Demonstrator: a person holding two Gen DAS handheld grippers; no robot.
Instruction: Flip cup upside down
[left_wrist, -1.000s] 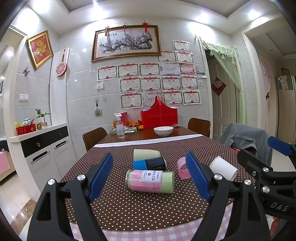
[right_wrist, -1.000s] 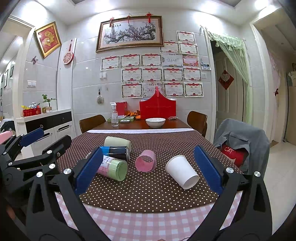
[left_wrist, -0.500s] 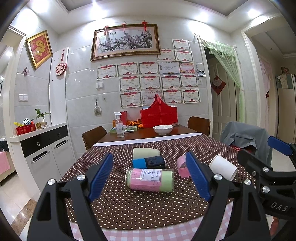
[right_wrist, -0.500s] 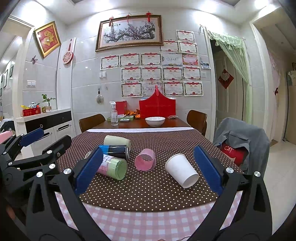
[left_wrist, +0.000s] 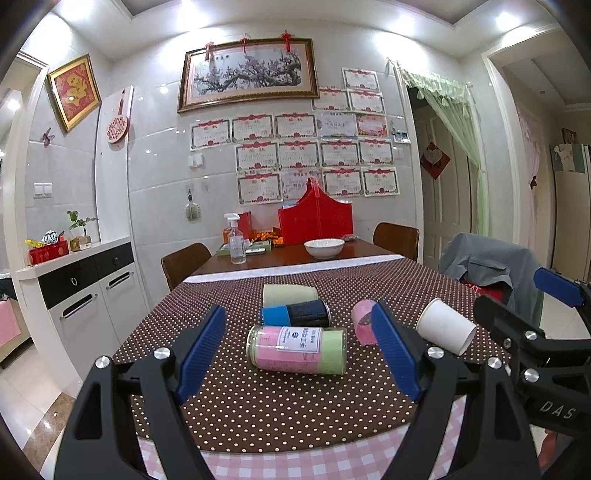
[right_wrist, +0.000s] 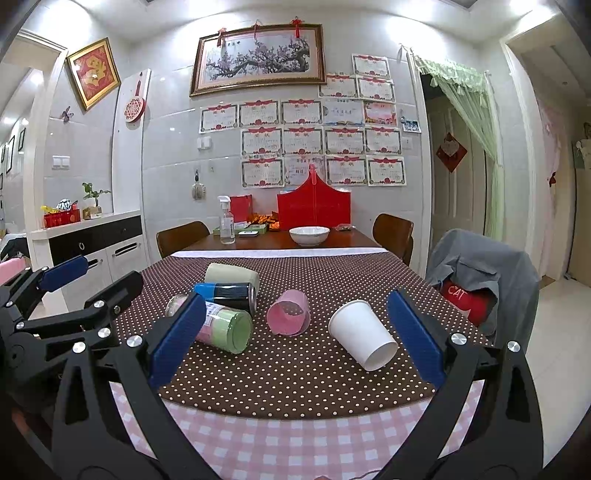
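Several cups lie on their sides on a brown dotted cloth (right_wrist: 295, 376). A white paper cup (right_wrist: 362, 334) (left_wrist: 445, 330) lies with its mouth toward me. A pink cup (right_wrist: 290, 312) (left_wrist: 364, 321) lies to its left. A pink-and-green jar (left_wrist: 297, 349) (right_wrist: 225, 326), a blue-and-black can (left_wrist: 295, 313) (right_wrist: 227, 293) and a pale green cup (left_wrist: 290, 293) (right_wrist: 231, 275) lie further left. My left gripper (left_wrist: 297, 356) is open, near the jar. My right gripper (right_wrist: 291, 343) is open, with the white and pink cups between its fingers, further off.
A pink checked cloth (right_wrist: 295, 443) covers the table's near edge. A white bowl (right_wrist: 308, 235), a spray bottle (right_wrist: 226, 225) and a red box (right_wrist: 314, 212) stand at the far end. A chair with a grey jacket (right_wrist: 487, 273) stands at right. A cabinet (left_wrist: 81, 295) stands at left.
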